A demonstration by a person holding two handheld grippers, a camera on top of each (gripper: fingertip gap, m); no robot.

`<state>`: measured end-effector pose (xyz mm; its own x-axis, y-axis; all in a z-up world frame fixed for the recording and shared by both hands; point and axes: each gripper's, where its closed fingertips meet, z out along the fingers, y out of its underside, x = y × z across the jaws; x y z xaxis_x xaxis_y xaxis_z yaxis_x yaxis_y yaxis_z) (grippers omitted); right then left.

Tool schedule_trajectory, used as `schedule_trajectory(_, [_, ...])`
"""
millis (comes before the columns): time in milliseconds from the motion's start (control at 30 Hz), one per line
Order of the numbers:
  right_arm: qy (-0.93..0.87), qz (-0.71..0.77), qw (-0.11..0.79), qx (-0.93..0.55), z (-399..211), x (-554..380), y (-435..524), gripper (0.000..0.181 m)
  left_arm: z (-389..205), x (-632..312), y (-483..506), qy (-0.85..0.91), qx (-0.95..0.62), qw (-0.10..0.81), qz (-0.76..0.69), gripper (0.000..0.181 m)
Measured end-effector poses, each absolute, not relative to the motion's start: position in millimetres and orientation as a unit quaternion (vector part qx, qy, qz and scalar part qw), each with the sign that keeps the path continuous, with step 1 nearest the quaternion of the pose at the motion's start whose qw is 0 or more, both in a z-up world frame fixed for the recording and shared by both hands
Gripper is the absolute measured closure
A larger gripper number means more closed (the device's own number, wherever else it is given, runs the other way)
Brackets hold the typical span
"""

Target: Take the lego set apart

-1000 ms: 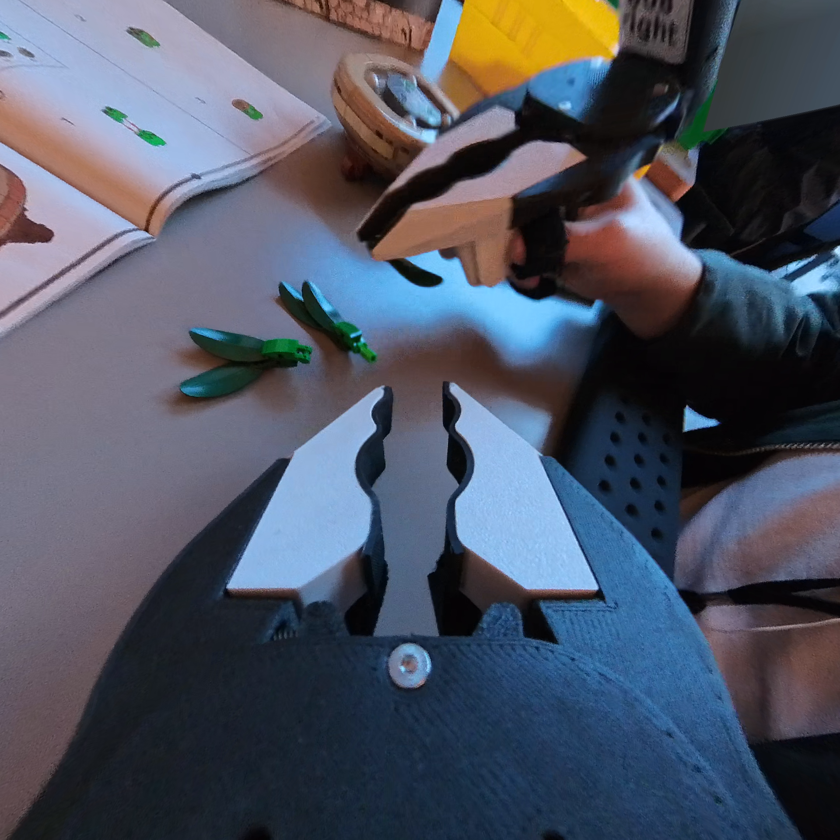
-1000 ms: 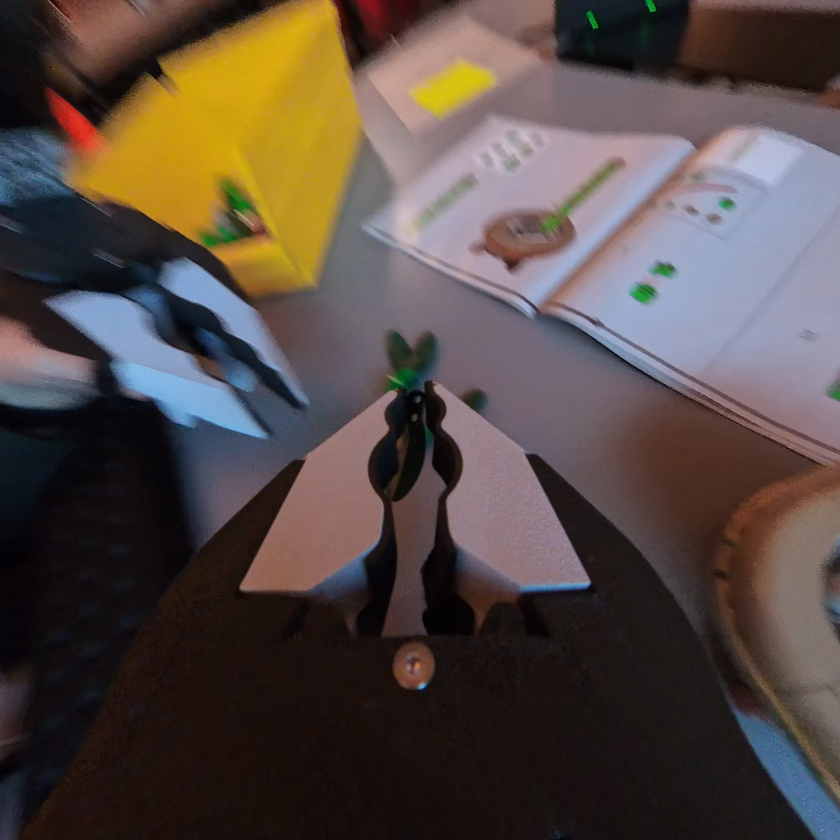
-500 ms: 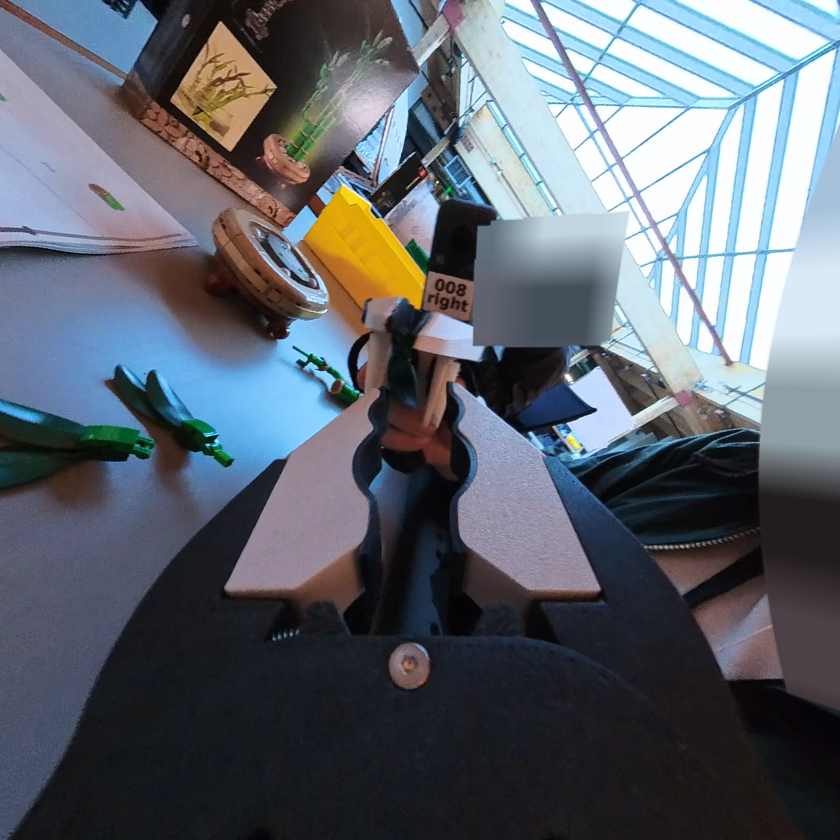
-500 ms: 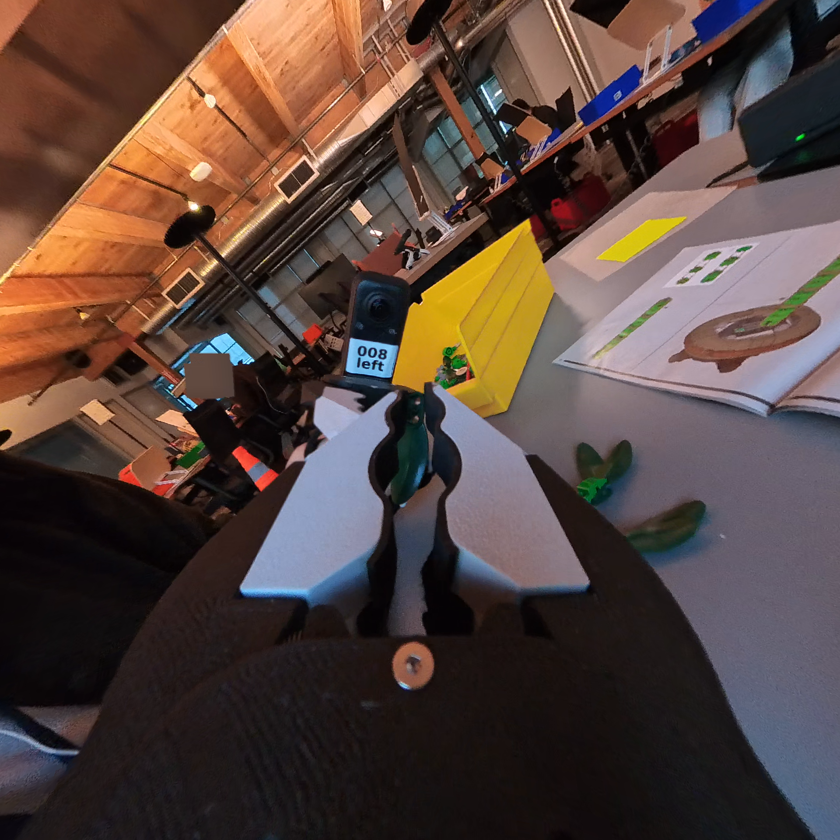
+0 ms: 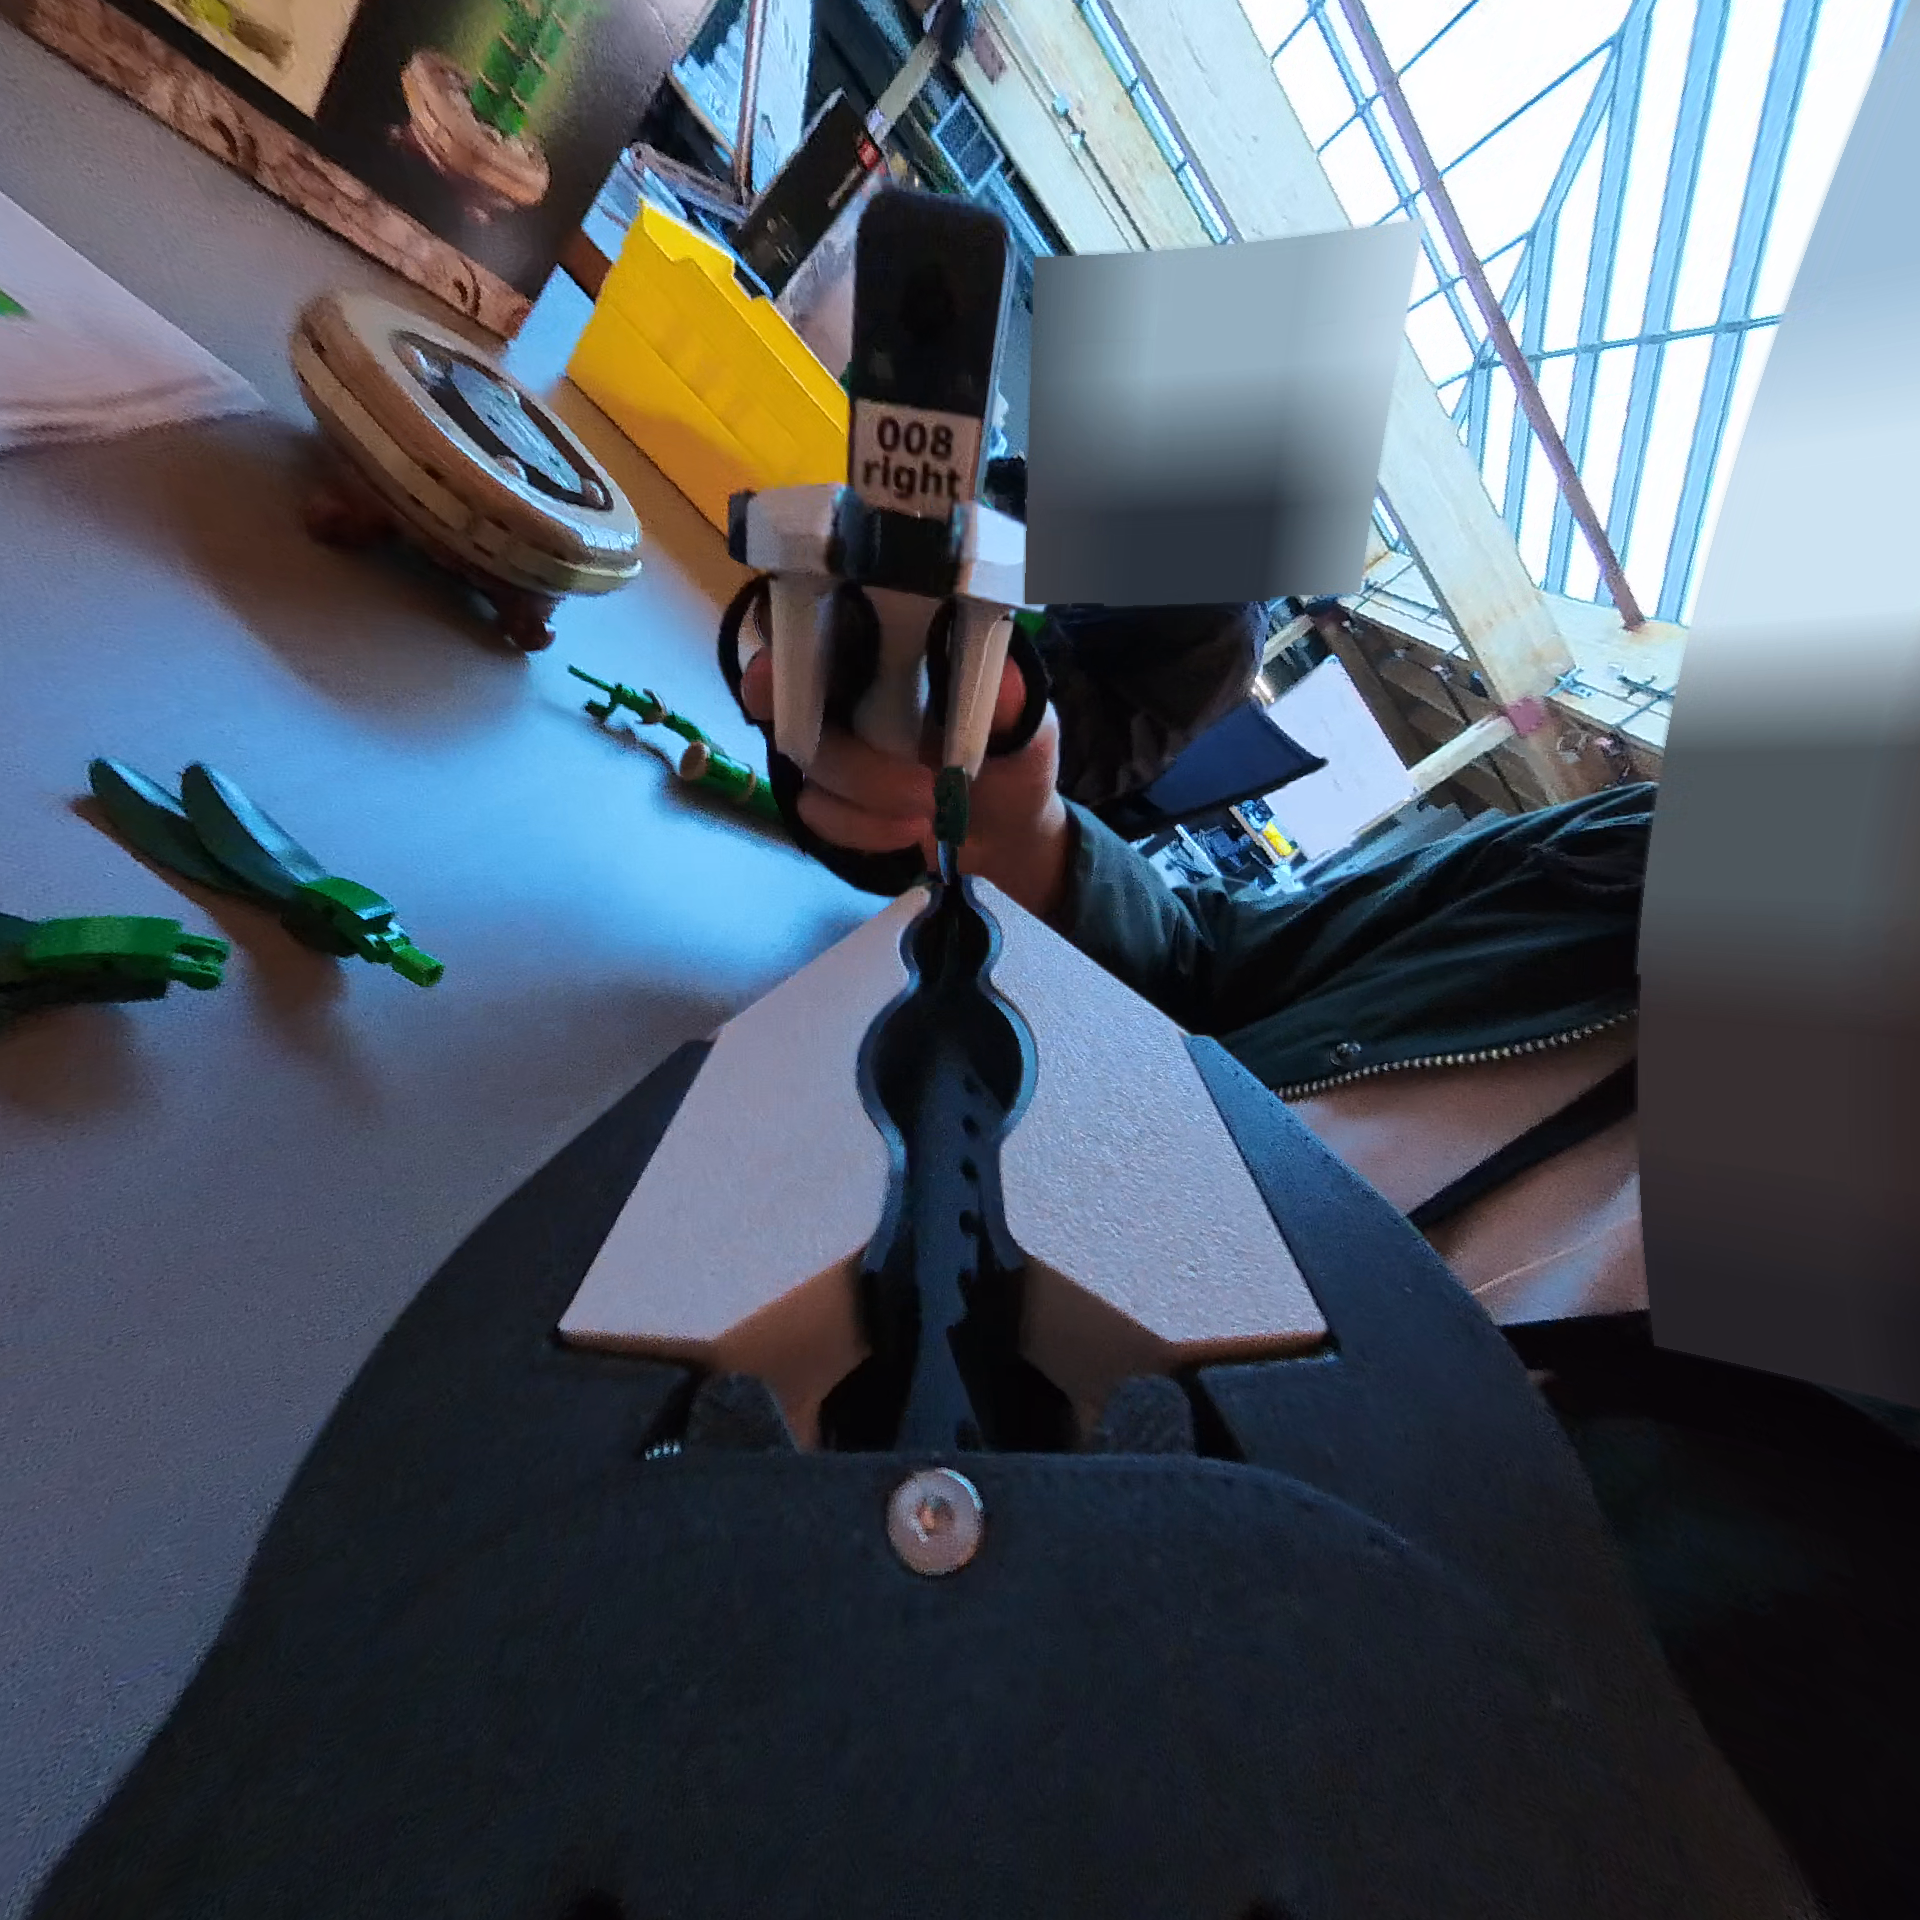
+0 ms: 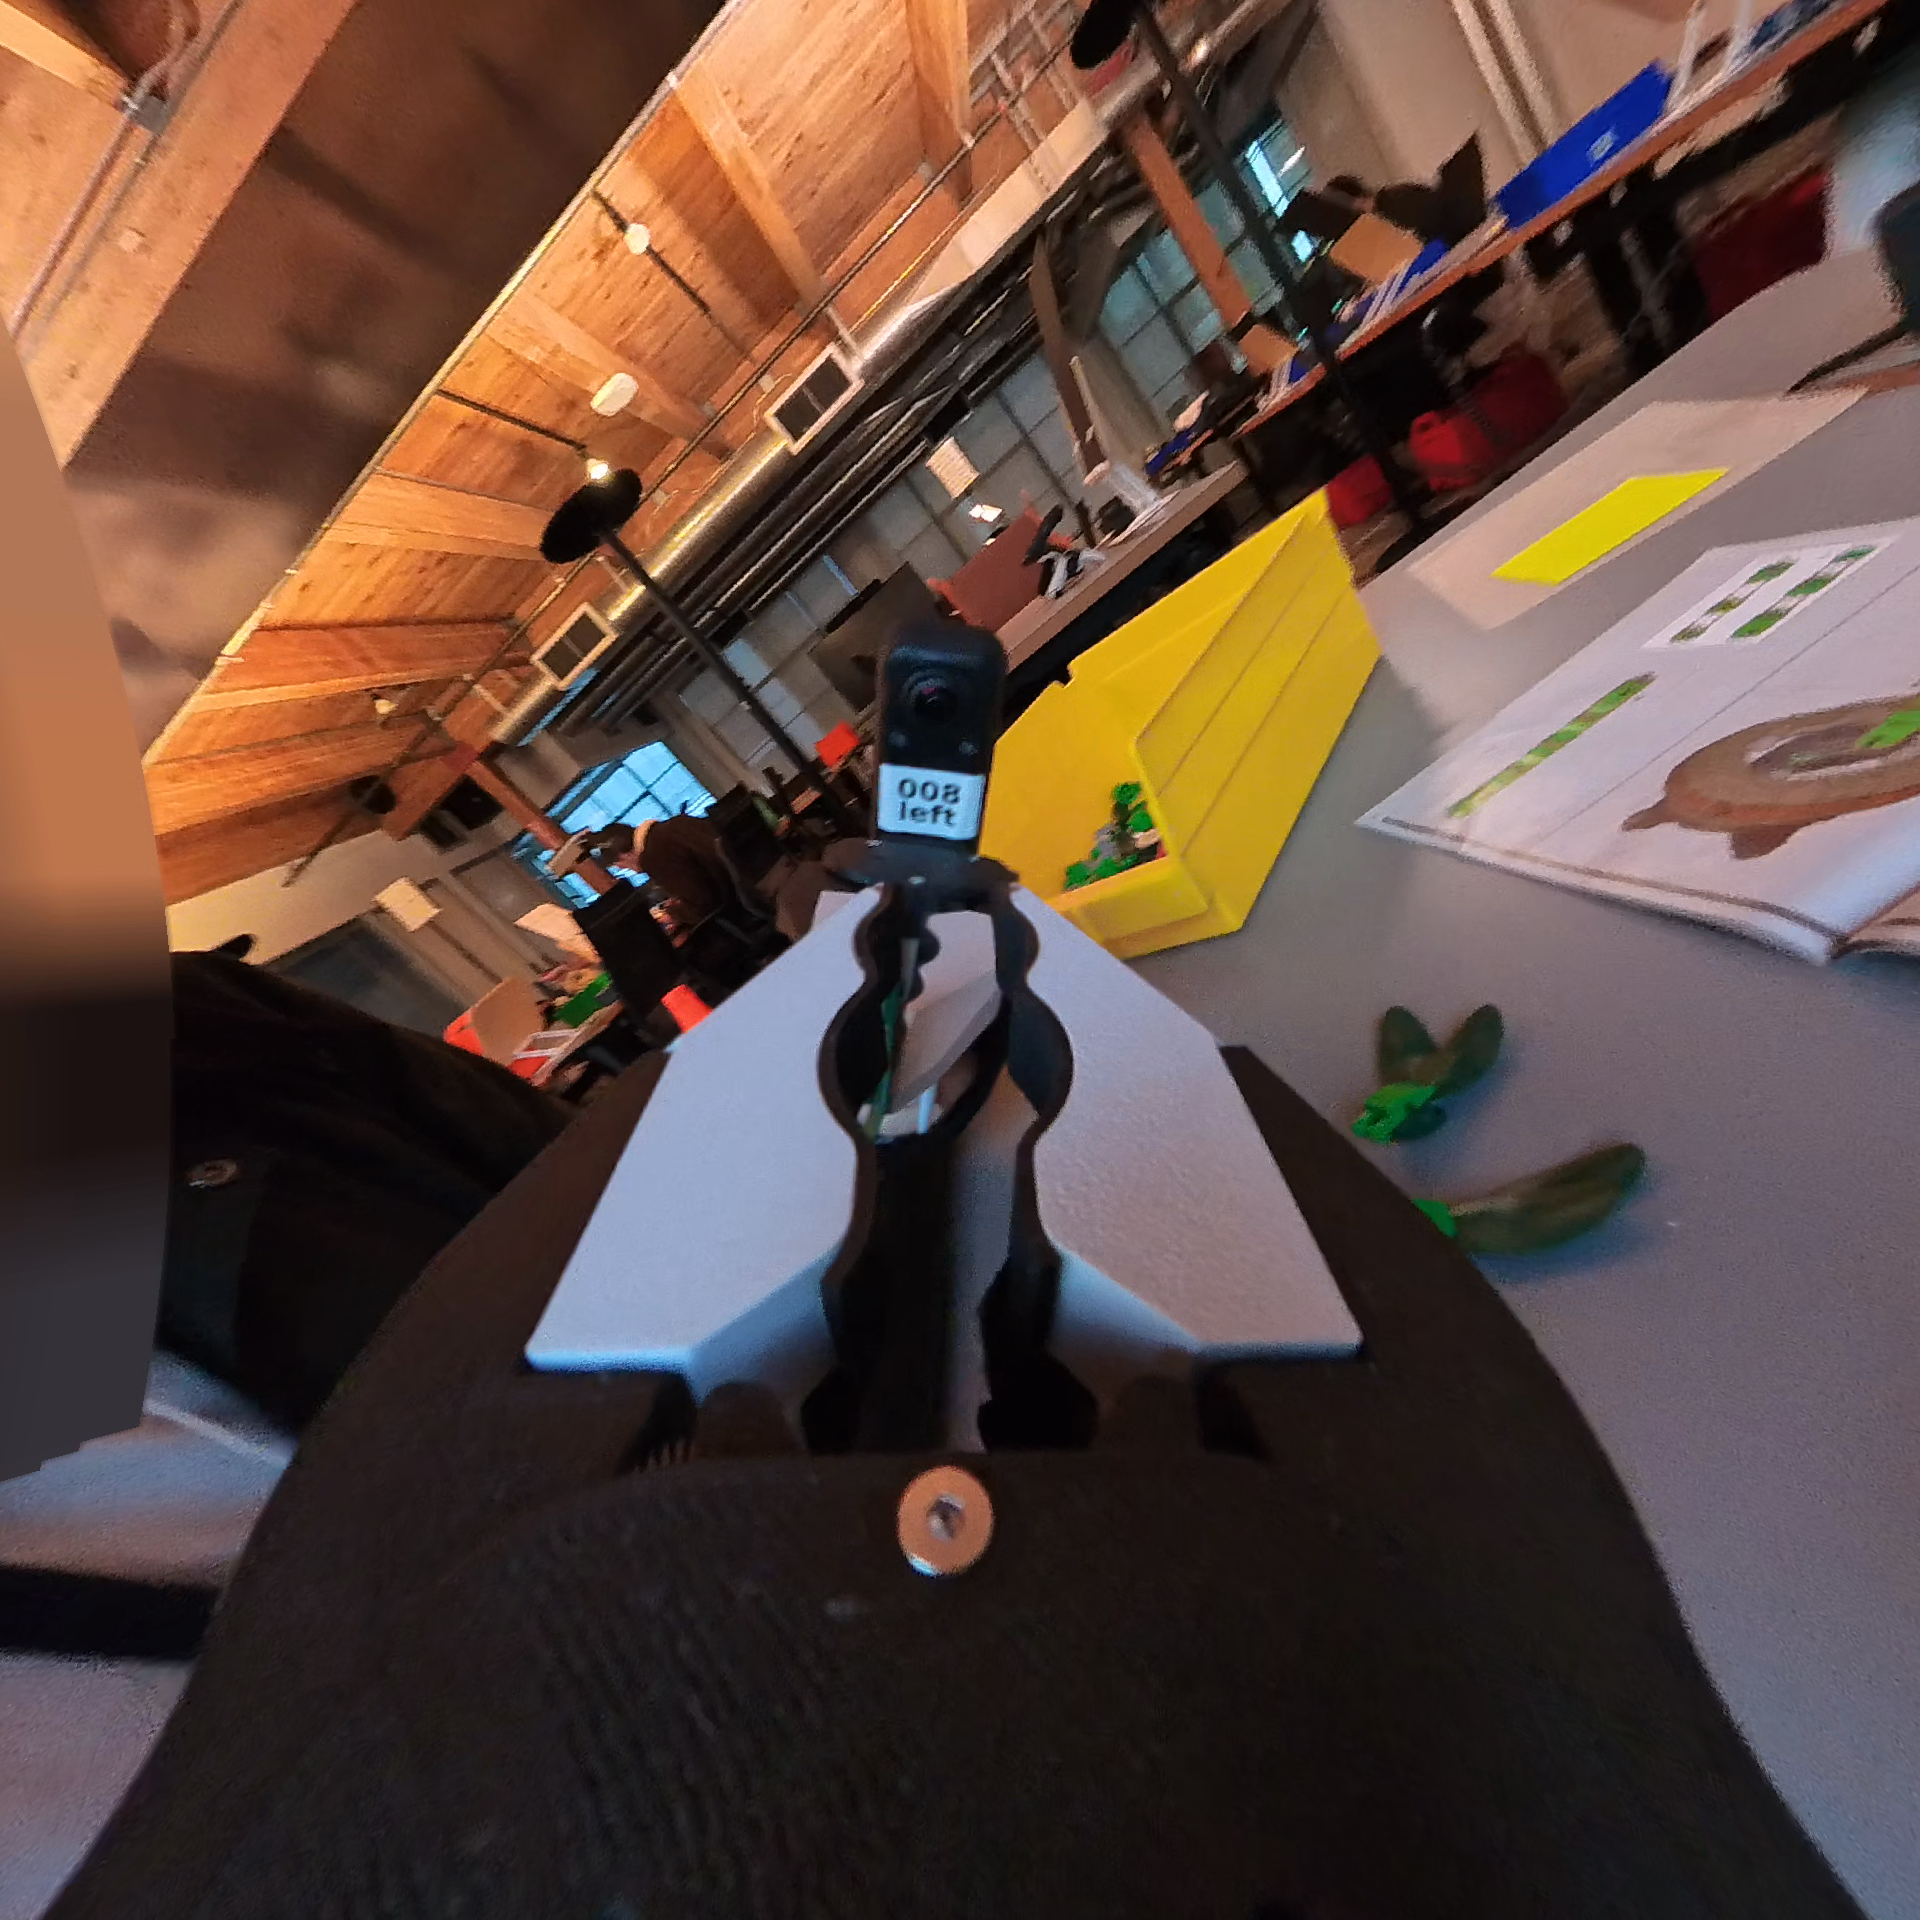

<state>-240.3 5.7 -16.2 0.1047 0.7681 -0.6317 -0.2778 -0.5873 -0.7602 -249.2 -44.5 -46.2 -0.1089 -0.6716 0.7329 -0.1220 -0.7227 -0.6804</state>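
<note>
- Left wrist view: our left gripper (image 5: 940,896) has its pale fingers pressed together at the tips, pinching the thin dark stem end of a small dark-green lego leaf piece (image 5: 950,805).
- Just past it, our right gripper (image 5: 883,764) faces us, held in a hand (image 5: 914,800); its fingers clamp the other end of that same leaf piece, above the table edge.
- Grey table (image 5: 520,831): a pair of dark-green lego leaves on a bright-green connector (image 5: 275,868) to the left, another leaf cluster (image 5: 104,961) at the frame edge, a thin green bamboo-like lego stalk (image 5: 681,743) farther in.
- Beyond that, a round tan lego base on brown feet (image 5: 468,462), then a yellow plastic bin (image 5: 707,369).
- Right wrist view: right gripper (image 6: 935,925) tips nearly closed; the green piece shows only as a sliver between them, with the left gripper (image 6: 940,971) nose-to-nose.
- Farther right, two loose leaf clusters (image 6: 1434,1070) (image 6: 1538,1210), the yellow bin (image 6: 1226,717) with green parts inside, an open instruction booklet (image 6: 1704,810).
</note>
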Motion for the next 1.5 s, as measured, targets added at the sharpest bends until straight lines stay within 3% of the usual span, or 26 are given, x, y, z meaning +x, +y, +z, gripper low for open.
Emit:
schedule_trajectory(200, [-0.271, 0.651, 0.267, -0.657, -45.8, -261.9, -28.4, 0.166, -59.9, -245.6, -54.0, 0.33, -0.651, 0.162, -0.664, 0.181])
schedule_trajectory(500, [-0.262, 0.665, 0.225, -0.663, -50.3, -261.5, -35.0, 0.179, -63.2, -246.2, -57.0, 0.336, -0.653, 0.151, -0.662, 0.181])
schedule_trajectory(600, [-0.239, 0.669, 0.236, -0.663, -46.3, -257.9, -28.4, 0.179, -58.5, -246.5, -50.9, 0.327, -0.649, 0.175, -0.665, 0.181])
schedule_trajectory(700, [-0.171, 0.697, 0.267, -0.643, -33.6, -245.2, -9.0, 0.179, -46.3, -252.0, -38.5, 0.294, -0.637, 0.206, -0.682, 0.165])
schedule_trajectory(933, [-0.145, 0.755, 0.302, -0.564, -3.8, -234.2, -7.6, 0.179, -45.3, -247.3, -48.1, 0.317, -0.627, 0.198, -0.684, 0.171])
schedule_trajectory(1500, [-0.166, 0.747, 0.301, -0.569, -9.0, -245.4, -13.6, 0.179, -33.8, -247.3, -53.2, 0.325, -0.601, 0.209, -0.7, 0.175])
